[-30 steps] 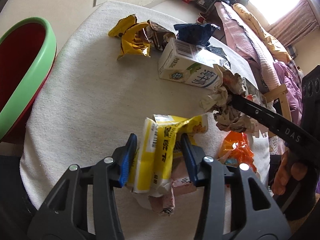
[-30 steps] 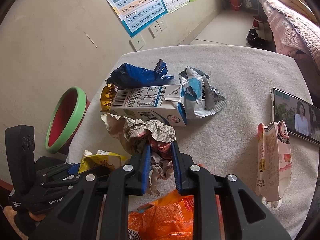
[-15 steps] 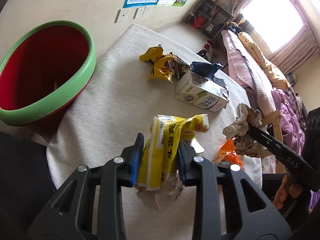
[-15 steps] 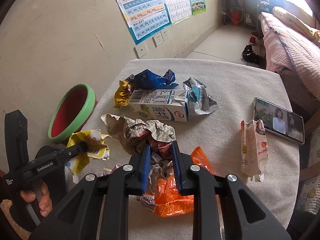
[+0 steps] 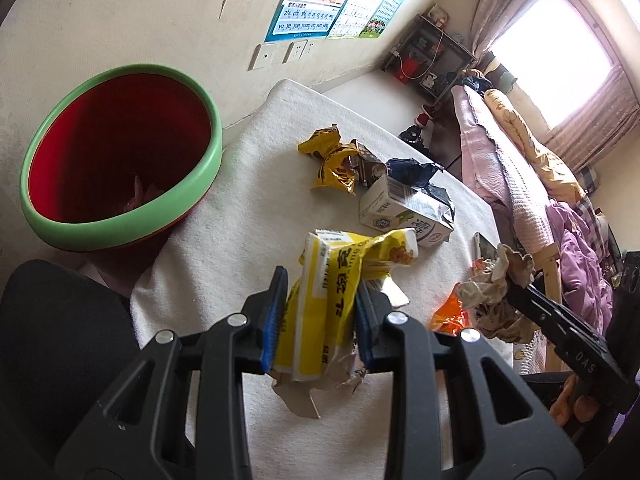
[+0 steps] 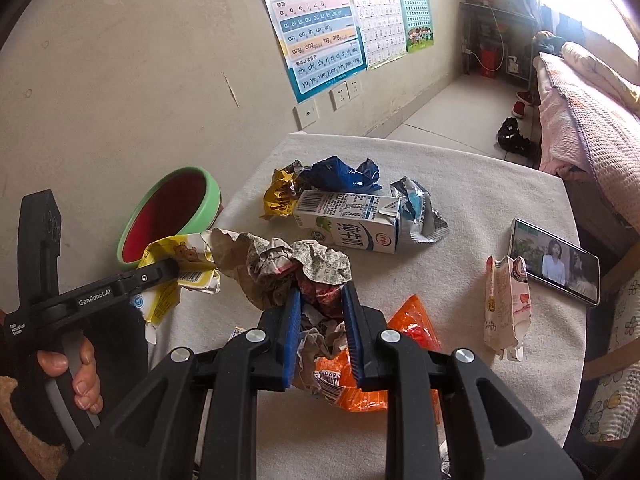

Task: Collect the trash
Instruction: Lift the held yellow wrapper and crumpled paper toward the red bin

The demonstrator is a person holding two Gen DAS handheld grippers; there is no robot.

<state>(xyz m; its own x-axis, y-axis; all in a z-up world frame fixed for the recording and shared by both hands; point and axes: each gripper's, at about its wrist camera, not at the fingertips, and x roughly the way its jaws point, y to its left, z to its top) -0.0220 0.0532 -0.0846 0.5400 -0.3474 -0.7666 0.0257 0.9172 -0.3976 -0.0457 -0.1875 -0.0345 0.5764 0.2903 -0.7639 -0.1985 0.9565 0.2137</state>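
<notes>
Crumpled paper wad (image 6: 296,268) in right gripper (image 6: 320,320), seemingly airborne.

Red bin (image 5: 120,152) with green rim, yellow wrapper (image 5: 336,296) beside it, printed grey crumpled paper (image 6: 288,268), orange bag (image 6: 400,328), white carton (image 6: 352,220)

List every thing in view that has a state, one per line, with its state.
Left gripper: jaws just closed further, clamped on the yellow snack wrapper, lifted.
Right gripper: jaws shut on the crumpled newspaper wad, lifted.
Red bin with green rim: upright, open.
White milk carton: lying on its side.
Smartphone: screen on.
Pink-and-white pouch: lying flat.
</notes>
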